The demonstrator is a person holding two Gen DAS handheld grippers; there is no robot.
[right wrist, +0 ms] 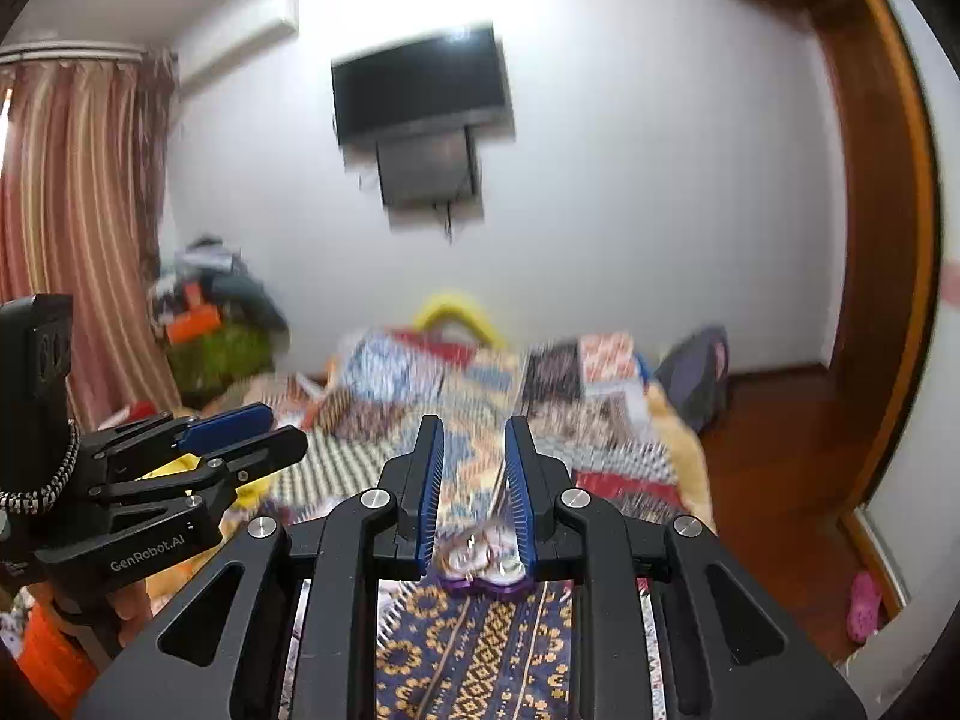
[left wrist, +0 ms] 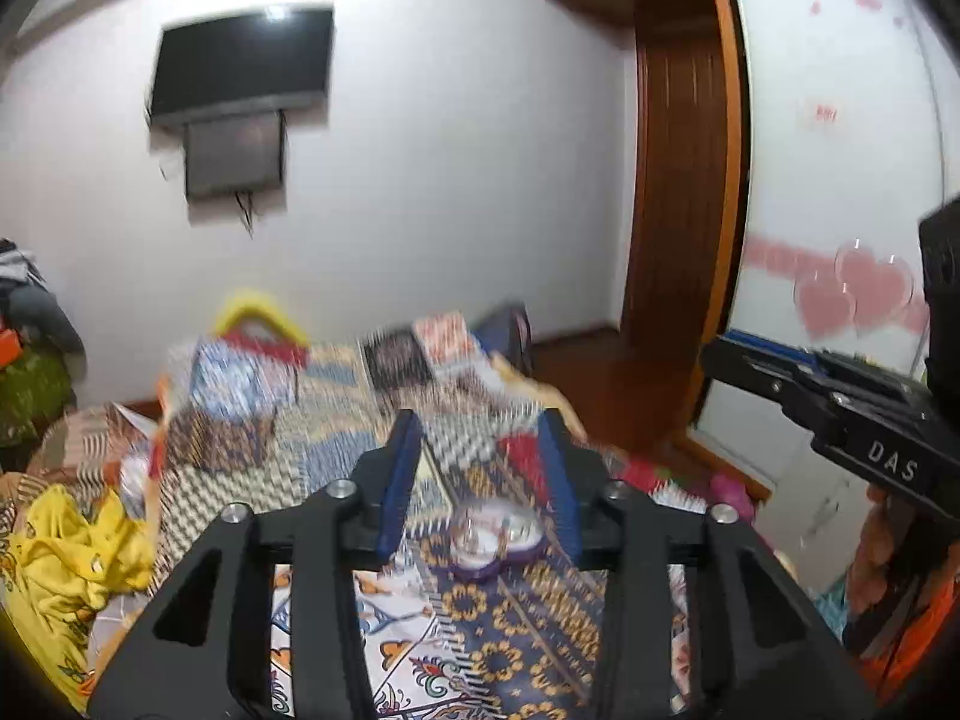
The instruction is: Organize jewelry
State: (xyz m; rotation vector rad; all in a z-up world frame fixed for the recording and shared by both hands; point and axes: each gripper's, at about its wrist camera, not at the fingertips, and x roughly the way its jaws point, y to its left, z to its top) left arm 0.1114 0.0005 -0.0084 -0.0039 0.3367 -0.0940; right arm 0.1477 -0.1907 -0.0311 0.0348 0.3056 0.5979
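Lying blurred, purple-based clear-topped jewelry box (left wrist: 497,540) on bedspread (left wrist: 528,630).

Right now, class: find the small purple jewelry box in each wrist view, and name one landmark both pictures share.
Left wrist view: the purple jewelry box sits low centre, between the left gripper fingers.
Right wrist view: low centre, between the right gripper fingers.
Shared landmark: the wall-mounted TV.
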